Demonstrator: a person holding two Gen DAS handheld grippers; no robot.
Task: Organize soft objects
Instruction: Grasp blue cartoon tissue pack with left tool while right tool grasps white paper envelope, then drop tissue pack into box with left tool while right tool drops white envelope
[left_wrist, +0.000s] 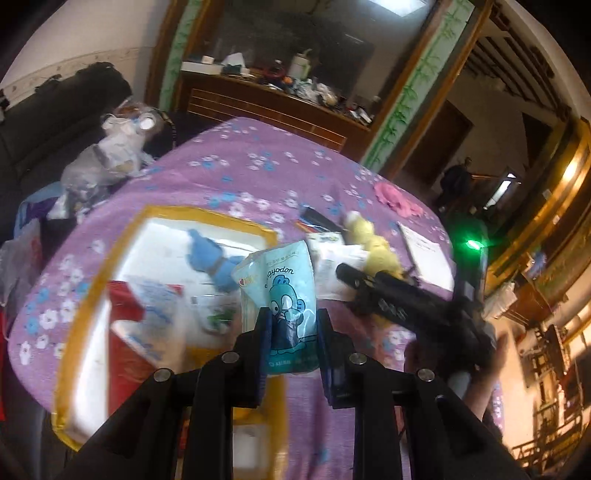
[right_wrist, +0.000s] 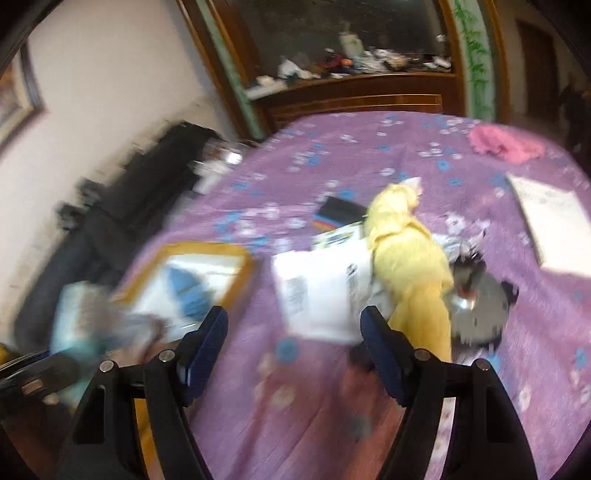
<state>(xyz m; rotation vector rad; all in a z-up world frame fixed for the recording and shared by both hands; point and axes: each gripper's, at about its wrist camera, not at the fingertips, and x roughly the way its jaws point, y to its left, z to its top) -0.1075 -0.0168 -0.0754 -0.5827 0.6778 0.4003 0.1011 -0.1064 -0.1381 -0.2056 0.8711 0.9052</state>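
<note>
Black left gripper (left_wrist: 293, 332) pinches a glossy, pale blue cartoon packet (left_wrist: 284, 295) over the yellow-rimmed box (left_wrist: 88, 295), where a blue plush toy (left_wrist: 210, 258) lies. Right gripper (right_wrist: 295, 343) stands wide above purple floral cloth (right_wrist: 295, 406), near the soft yellow plush (right_wrist: 406, 258).

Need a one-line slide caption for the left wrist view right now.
Left gripper clamps a light-blue cartoon pouch above the yellow-rimmed box on the purple floral tablecloth.
</note>
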